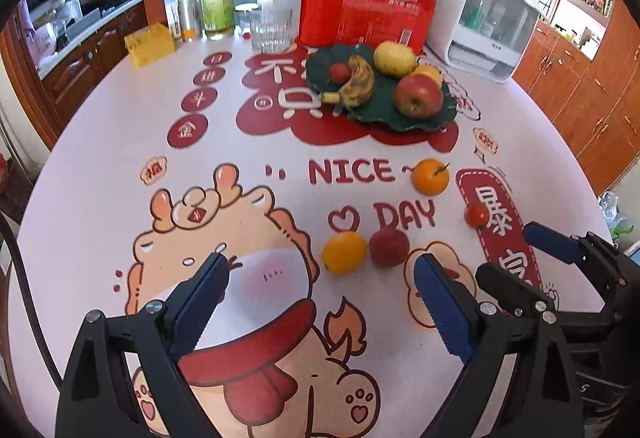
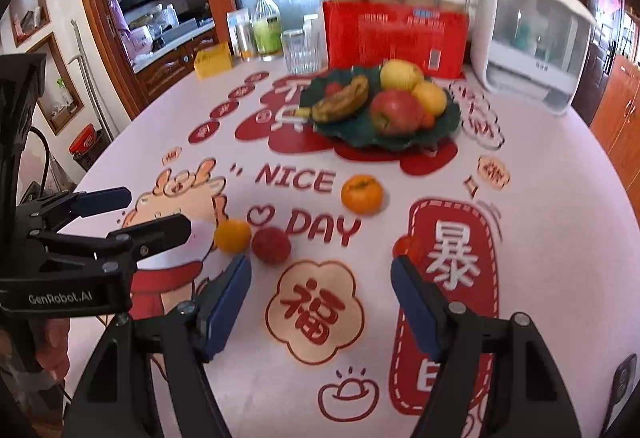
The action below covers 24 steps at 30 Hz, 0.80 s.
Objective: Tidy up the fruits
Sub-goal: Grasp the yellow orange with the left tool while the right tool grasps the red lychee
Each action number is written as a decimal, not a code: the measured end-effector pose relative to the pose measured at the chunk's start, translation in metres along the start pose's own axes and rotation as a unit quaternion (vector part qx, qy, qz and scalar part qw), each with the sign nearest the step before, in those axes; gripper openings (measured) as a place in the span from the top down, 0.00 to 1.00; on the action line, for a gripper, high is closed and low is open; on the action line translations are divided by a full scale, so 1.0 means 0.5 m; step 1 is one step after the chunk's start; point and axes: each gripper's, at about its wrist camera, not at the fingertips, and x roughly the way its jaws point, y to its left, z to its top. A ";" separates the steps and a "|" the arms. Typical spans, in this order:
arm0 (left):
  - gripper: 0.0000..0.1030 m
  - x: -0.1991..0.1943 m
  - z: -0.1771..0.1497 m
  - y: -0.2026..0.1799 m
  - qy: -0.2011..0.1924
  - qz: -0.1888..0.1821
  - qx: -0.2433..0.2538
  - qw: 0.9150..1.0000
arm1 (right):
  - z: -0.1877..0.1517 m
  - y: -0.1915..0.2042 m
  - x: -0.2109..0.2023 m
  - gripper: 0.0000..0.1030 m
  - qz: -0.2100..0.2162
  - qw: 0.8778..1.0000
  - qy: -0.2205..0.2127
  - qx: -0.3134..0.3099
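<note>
Both tools gaping, nothing btwn pads, left tool (image 1: 320, 302) and right tool (image 2: 322, 294) angled down at bench (image 1: 100, 166) w/ four loose fruits (orange, cherry tomato, yellow one touching red one) lying short of green plate (image 1: 316, 62), probably awaiting pickup.

A small red fruit (image 2: 335, 89) lies half hidden behind the banana (image 2: 342, 99) on the plate (image 2: 360, 132)
</note>
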 end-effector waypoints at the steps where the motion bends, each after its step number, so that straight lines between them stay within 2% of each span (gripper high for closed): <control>1: 0.10 0.006 -0.002 0.002 0.002 -0.002 0.000 1.000 | -0.004 -0.001 0.006 0.29 -0.001 1.000 0.004 0.002; 7: 0.13 0.002 -0.008 0.033 -0.005 -0.019 -0.003 1.000 | -0.027 0.000 0.031 0.30 0.005 1.000 0.018 0.015; 12: 0.13 -0.011 -0.028 0.087 -0.011 -0.031 -0.029 0.999 | -0.043 0.014 0.055 0.34 0.009 1.000 0.023 0.007; 17: 0.20 0.010 -0.049 0.128 0.012 -0.028 -0.058 0.998 | -0.048 0.027 0.095 0.46 0.014 0.999 0.036 0.004; 19: 0.24 0.025 -0.050 0.129 0.020 -0.028 -0.058 0.998 | -0.046 0.032 0.111 0.48 0.016 0.999 0.039 0.001; 24: 0.26 0.054 -0.051 0.116 0.031 -0.041 -0.047 0.998 | -0.033 0.048 0.138 0.51 0.021 0.999 0.036 -0.009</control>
